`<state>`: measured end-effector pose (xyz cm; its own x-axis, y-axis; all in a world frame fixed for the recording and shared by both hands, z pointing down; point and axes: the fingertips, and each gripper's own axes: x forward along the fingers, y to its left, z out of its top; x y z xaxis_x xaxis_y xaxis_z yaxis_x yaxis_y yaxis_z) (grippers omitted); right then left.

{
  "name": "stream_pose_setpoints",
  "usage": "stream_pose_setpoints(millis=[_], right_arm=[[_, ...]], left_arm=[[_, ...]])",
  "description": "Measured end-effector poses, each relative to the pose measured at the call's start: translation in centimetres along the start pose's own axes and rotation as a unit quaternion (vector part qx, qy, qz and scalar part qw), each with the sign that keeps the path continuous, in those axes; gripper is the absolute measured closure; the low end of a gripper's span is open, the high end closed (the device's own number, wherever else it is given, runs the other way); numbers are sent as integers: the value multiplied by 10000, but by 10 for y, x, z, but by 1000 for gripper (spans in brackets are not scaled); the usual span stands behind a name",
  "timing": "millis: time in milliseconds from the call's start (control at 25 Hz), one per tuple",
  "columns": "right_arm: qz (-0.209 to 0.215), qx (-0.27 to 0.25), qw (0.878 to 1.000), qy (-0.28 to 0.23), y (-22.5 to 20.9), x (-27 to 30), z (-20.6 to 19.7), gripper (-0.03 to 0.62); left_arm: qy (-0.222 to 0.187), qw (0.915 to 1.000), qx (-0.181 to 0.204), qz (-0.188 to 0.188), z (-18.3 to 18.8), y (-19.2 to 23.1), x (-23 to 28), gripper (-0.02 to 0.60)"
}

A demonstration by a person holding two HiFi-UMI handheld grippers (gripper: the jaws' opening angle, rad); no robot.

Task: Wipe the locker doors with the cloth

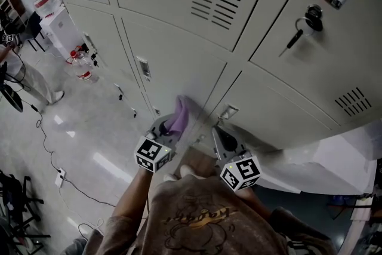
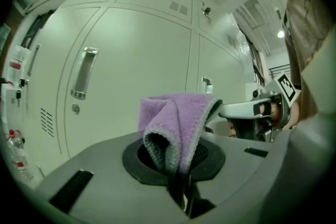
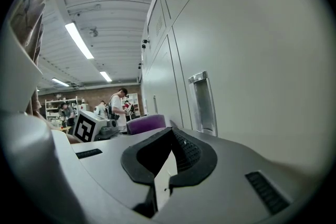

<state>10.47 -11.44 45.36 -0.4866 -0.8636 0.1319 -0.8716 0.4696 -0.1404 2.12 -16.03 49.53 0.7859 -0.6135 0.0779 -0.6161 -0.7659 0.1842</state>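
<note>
The pale grey locker doors fill the head view ahead of me. A folded purple cloth sticks up from my left gripper, which is shut on it close to a lower door. In the left gripper view the cloth is pinched between the jaws of the left gripper, with a door and its handle behind. My right gripper is held just right of the left one, near a recessed handle. In its own view the right gripper is shut on nothing, and the cloth shows at its left.
A key hangs in an upper door's lock. Water bottles and a white box stand on the floor at the left, with cables trailing nearer me. A white sheet lies at the right. People stand far back.
</note>
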Motion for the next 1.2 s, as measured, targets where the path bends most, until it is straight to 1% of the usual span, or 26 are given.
stream_pose_setpoints(millis=[160,320,400,560,880,1000,1200], right_arm=[[66,-19,10000,10,4,4,0,597],[81,-38,10000,24,4,6,1,597],[84,-49,9999,32,5,7,1,597],[106,-65,9999,32,6,9,2,597],[60,-75,9999,59,4,8,1,597],[35,-59,10000,61,4,7,1,597],[-10,-57,10000,68,2,4,1,597]], left_arm=[[10,9985,-65,551,-4,43,-24,541],[35,9930,-113,1176,-9,89,-49,541],[70,9901,-119,1395,-12,109,-57,541],[166,9849,-189,1712,-22,147,-67,541],[323,9698,-702,2315,-46,215,-71,541],[384,9651,-891,2431,-52,233,-64,541],[241,9595,-1163,2555,-51,250,-54,541]])
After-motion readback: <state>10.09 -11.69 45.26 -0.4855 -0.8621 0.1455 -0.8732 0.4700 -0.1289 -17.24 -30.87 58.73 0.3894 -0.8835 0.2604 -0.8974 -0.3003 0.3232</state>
